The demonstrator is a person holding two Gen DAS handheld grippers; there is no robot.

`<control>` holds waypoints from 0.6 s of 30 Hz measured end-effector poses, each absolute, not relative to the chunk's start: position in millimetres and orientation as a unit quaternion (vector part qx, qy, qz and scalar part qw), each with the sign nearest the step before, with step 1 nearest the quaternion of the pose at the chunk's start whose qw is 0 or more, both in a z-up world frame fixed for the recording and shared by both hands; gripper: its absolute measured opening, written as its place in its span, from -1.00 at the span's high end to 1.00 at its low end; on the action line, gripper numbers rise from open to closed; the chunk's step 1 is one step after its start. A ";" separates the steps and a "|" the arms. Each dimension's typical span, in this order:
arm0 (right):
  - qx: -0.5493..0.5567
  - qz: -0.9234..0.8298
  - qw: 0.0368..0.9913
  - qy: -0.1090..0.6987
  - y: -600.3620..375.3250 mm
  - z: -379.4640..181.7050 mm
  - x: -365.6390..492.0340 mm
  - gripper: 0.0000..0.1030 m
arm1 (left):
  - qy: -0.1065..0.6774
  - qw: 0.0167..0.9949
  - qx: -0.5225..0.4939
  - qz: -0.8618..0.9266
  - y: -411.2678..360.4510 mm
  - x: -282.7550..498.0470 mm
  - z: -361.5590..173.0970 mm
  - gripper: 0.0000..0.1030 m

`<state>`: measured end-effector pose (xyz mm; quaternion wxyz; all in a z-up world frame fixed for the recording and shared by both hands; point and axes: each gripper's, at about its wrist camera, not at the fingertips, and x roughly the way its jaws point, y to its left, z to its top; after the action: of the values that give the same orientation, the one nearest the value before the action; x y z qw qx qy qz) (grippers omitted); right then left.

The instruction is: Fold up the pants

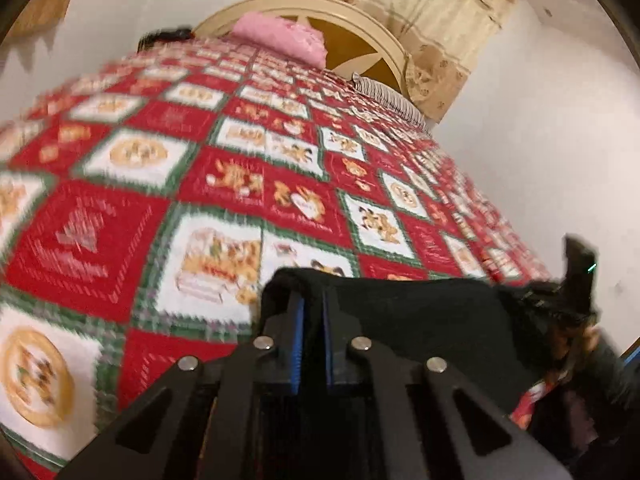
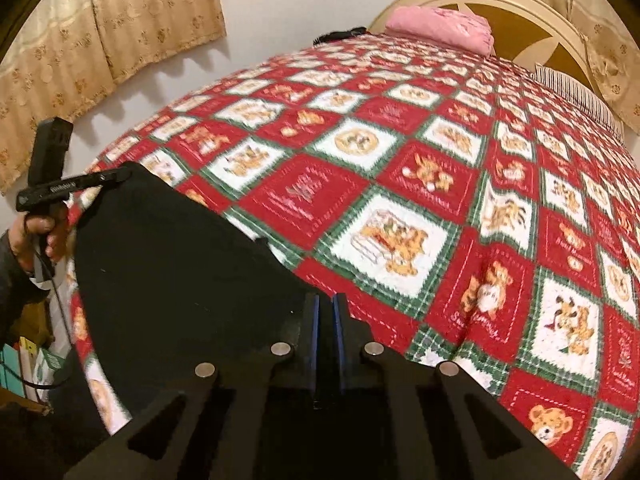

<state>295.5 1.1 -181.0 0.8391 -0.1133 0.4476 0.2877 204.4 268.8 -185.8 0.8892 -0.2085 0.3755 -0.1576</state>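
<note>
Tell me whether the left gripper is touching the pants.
Touching. The left wrist view shows the left gripper with its fingers closed on a fold of the black pants, the cloth draped over the fingertips.

I see open quilt (image 2: 400, 184) ahead of black pants (image 2: 180, 272); pink pillow (image 2: 440, 28), headboard (image 2: 520, 4) block far end.

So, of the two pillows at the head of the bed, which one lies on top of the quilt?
The pink pillow, lying on the red quilt before the headboard. The striped pillow sits at the quilt's edge, partly covered.
</note>
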 end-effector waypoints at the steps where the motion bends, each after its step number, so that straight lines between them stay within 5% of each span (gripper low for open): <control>1: -0.101 0.295 0.834 0.455 -1.0 -182.1 296.3 0.87 | 0.372 0.886 -0.223 -0.165 271.7 202.4 -184.7 0.83; 7: -0.075 0.317 0.838 0.438 -7.7 -157.8 295.3 0.87 | 0.366 0.894 -0.206 -0.158 272.1 201.5 -172.1 0.83; 14: -0.106 0.281 0.836 0.459 0.4 -199.3 298.3 0.87 | 0.385 0.893 -0.190 -0.136 267.8 223.1 -192.8 0.82; 18: -0.103 0.284 0.832 0.466 -3.0 -195.8 298.6 0.84 | 0.379 0.890 -0.217 -0.132 280.9 217.7 -194.1 0.62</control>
<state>298.6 -3.0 -195.8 0.8315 -0.1033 0.4661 0.2840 217.7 280.9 -194.1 0.8901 -0.2168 0.3788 -0.1316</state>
